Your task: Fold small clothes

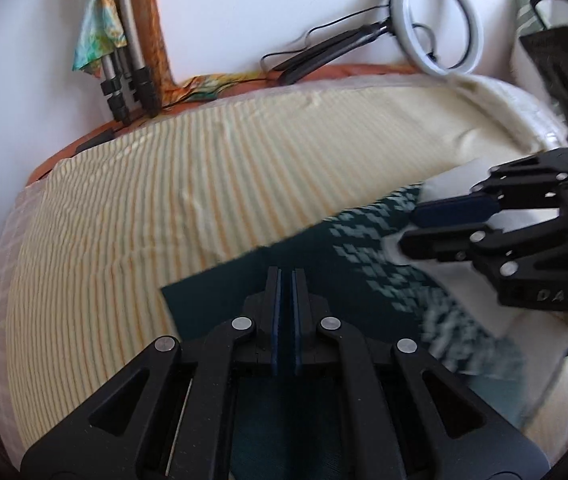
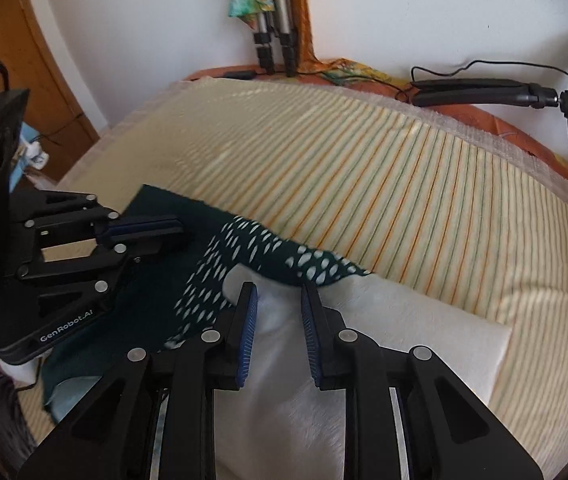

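A: How are the claws set at this moment?

B: The left claw (image 1: 286, 276) is seen with its blue pads drawn together, over the dark green cloth with a band of pale flecks (image 1: 324, 280). Whether an edge of it is pinched cannot be told; the fabric looks slack. The right claw (image 2: 279, 296) is held partly apart, nothing pressed between its pads, above a white folded cloth (image 2: 404, 332).

A: And where is the garment?

B: It is spread on the bed covered with a cream sheet striped in orange and green (image 2: 404, 168), its right end draped over the white cloth, its left part under the left claw.

A: What would make the fold come out well?

B: A second corner should probably be taken by the right claw, close to the edge, so that only one layer is caught and the white cloth beneath is left alone. The two corners are best lifted together and carried level, the fabric kept lightly taut, then laid edge to edge.

A: Any risk?

B: The white cloth could be dragged along.
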`<state>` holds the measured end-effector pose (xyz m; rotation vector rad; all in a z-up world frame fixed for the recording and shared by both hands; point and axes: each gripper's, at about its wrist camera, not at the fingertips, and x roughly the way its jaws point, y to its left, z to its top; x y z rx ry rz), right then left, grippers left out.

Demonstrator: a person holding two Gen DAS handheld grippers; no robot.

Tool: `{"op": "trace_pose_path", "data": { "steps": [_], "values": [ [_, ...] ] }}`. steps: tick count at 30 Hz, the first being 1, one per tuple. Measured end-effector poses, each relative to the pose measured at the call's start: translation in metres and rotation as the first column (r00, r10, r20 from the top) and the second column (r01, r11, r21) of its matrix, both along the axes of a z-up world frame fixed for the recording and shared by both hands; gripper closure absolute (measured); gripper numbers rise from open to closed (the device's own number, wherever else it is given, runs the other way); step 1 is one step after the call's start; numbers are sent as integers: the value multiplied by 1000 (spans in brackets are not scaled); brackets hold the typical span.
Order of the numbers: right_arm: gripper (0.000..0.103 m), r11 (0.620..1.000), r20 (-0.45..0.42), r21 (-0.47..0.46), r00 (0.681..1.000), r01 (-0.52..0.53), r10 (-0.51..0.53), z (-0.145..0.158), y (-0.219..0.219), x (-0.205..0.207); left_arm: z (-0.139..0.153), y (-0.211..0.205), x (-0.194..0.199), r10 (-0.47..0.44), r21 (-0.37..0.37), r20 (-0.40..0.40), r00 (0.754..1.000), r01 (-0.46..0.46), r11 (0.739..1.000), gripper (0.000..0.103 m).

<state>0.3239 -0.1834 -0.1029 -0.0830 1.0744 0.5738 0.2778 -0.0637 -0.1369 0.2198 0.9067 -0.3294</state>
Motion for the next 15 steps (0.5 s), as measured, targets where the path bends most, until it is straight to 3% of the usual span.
{"op": "trace_pose_path", "data": {
  "steps": [2, 8, 11, 13, 15],
  "values": [
    [83, 1000, -2, 15, 1000, 10, -10, -2, -1, 9, -6, 4, 8, 15, 12, 0, 1000, -15, 1000, 100],
    [83, 1000, -3, 28, 1000, -4, 4, -3, -12, 13, -9, 24, 14, 44, -45, 5, 999, -43, 998, 88],
    [83, 1000, 10, 12, 1000, 2, -3, 1, -28, 6, -2, 26, 11, 53, 0, 25, 998, -53, 999, 88],
    [83, 999, 19, -9, 999, 36, -36, 4, -48, -2, 5, 31, 6, 61, 17, 45, 997, -62, 998, 88],
    [83, 995, 22, 2, 995, 102, -102, 9, -75, -11, 17, 43, -5, 74, -18, 61, 995, -73, 997, 88]
  ]
}}
